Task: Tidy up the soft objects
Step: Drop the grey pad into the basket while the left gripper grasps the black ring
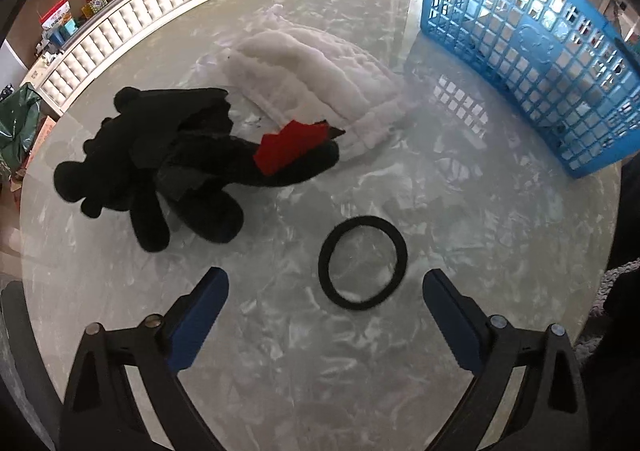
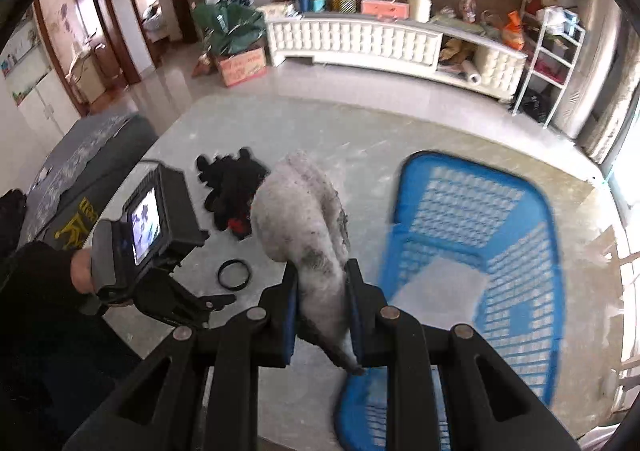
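My left gripper (image 1: pixel 325 281) is open and empty just above the table, with a black hair band (image 1: pixel 362 261) lying between and just beyond its fingertips. A black plush toy with a red patch (image 1: pixel 180 167) lies to the left, and a white fluffy cloth (image 1: pixel 316 79) lies behind it. My right gripper (image 2: pixel 322 275) is shut on a grey-white fluffy soft item (image 2: pixel 300 219), held in the air beside the blue basket (image 2: pixel 516 251). The right wrist view also shows the plush toy (image 2: pixel 230 191), the hair band (image 2: pixel 234 275) and the left gripper (image 2: pixel 212 301).
The blue lattice basket (image 1: pixel 520 31) stands at the table's right side; a flat white item (image 2: pixel 436 283) lies in it. A white sideboard (image 2: pixel 392 39) with clutter stands beyond the table (image 1: pixel 280 351). A dark grey seat (image 2: pixel 80 167) is at the table's left.
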`<move>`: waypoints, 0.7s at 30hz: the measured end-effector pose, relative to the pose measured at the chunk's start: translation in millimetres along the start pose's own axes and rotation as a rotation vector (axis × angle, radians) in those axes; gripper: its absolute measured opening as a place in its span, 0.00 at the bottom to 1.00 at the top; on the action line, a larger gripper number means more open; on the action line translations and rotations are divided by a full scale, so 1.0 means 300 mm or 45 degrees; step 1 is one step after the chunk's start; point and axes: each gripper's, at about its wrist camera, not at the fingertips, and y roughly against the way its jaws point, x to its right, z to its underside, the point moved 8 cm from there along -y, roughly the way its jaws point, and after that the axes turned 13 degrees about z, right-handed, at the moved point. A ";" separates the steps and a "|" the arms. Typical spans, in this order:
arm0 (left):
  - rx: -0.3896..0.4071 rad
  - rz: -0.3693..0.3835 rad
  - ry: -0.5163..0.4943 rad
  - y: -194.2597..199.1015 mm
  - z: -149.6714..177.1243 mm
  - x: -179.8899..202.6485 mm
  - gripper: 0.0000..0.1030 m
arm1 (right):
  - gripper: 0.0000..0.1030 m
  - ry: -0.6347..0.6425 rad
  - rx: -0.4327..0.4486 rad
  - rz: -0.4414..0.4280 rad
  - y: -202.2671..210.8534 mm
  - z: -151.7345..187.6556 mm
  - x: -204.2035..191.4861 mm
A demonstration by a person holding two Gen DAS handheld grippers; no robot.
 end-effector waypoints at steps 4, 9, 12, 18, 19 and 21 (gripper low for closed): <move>0.012 0.000 0.001 -0.037 -0.031 -0.014 0.85 | 0.19 -0.056 0.029 0.054 0.020 -0.003 0.109; 0.012 0.032 0.009 -0.060 -0.052 -0.017 0.75 | 0.19 -0.106 0.013 0.119 -0.002 0.012 0.198; 0.016 0.041 -0.006 -0.040 -0.055 -0.007 0.61 | 0.20 -0.123 -0.027 0.181 -0.054 0.023 0.247; 0.034 0.046 0.008 -0.031 -0.062 0.029 0.31 | 0.20 -0.108 -0.117 0.243 -0.130 0.051 0.269; 0.030 0.048 0.013 -0.033 -0.064 0.029 0.28 | 0.20 -0.098 -0.135 0.252 -0.147 0.052 0.267; 0.026 0.048 0.013 -0.019 -0.060 0.028 0.22 | 0.20 -0.077 -0.165 0.263 -0.184 0.051 0.282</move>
